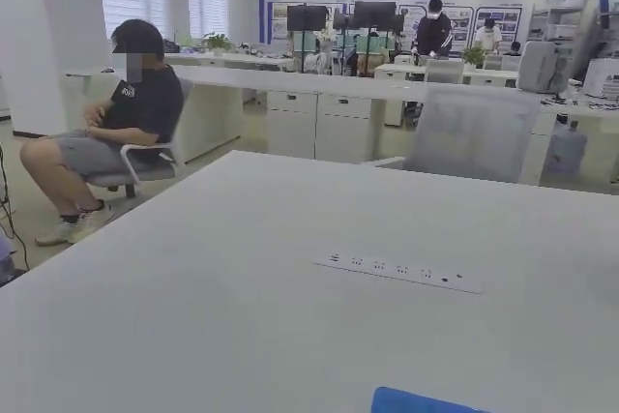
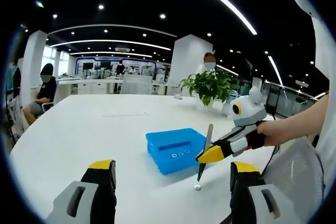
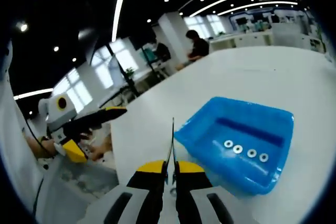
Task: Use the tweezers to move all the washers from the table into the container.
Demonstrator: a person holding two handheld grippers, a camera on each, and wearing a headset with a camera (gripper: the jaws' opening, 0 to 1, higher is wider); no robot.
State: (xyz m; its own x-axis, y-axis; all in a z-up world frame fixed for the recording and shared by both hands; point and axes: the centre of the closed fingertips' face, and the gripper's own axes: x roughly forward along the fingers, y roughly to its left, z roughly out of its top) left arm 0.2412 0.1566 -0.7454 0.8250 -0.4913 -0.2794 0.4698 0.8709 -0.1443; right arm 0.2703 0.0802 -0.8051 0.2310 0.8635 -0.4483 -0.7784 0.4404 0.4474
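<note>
My right gripper (image 3: 170, 167) is shut on thin metal tweezers (image 3: 172, 142) that point forward next to the blue container (image 3: 262, 109). Several silver washers (image 3: 244, 150) lie in a row inside it. In the left gripper view, the right gripper (image 2: 212, 155) comes in from the right. Its tweezers (image 2: 206, 148) slant down, and their tip hangs just above one washer (image 2: 198, 187) on the white table in front of the container (image 2: 178, 167). My left gripper (image 2: 173, 169) is open, jaws wide apart and holding nothing. A blue corner of the container (image 1: 416, 400) shows at the bottom of the head view.
The white table (image 1: 242, 316) carries a flush power strip (image 1: 398, 271). A person (image 1: 116, 128) sits on a chair beyond the table's far left corner. A grey chair (image 1: 469, 132) stands behind the far edge. A potted plant (image 2: 210, 85) stands at the back.
</note>
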